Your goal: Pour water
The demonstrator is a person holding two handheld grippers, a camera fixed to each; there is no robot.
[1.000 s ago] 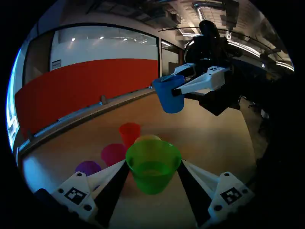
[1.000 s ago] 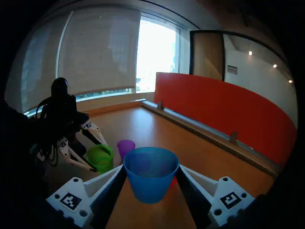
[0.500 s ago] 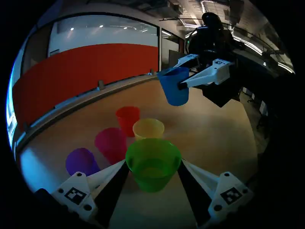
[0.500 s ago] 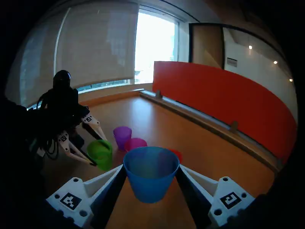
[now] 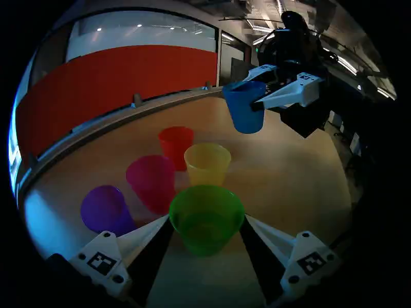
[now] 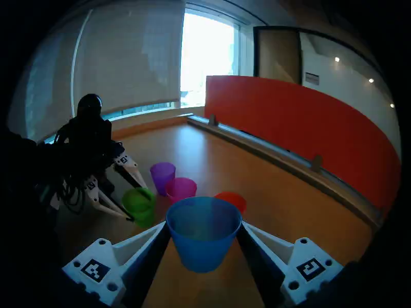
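Green cup (image 5: 206, 218) before yellow cup (image 5: 207, 163), left gripper view

The left gripper view was dim overall, with a blue cast along its left edge. Ceiling lights (image 5: 138, 25) registered as small bright points high in the frame. The bench (image 5: 287, 169) carried a soft, uneven sheen, and the green cup (image 5: 206, 218) glowed translucent.

The right gripper view was brighter. Daylight entered through the window (image 6: 208, 56), which was overexposed to white. Backlit against the blind, the housing (image 6: 87, 138) behind the left tongs (image 6: 134, 204) rendered nearly black. The blue cup (image 6: 203, 233) showed a lit rim.

Fisheye distortion bowed the red partition (image 6: 308, 138) in both views. Focus was sharp at centre and softer toward the edges.
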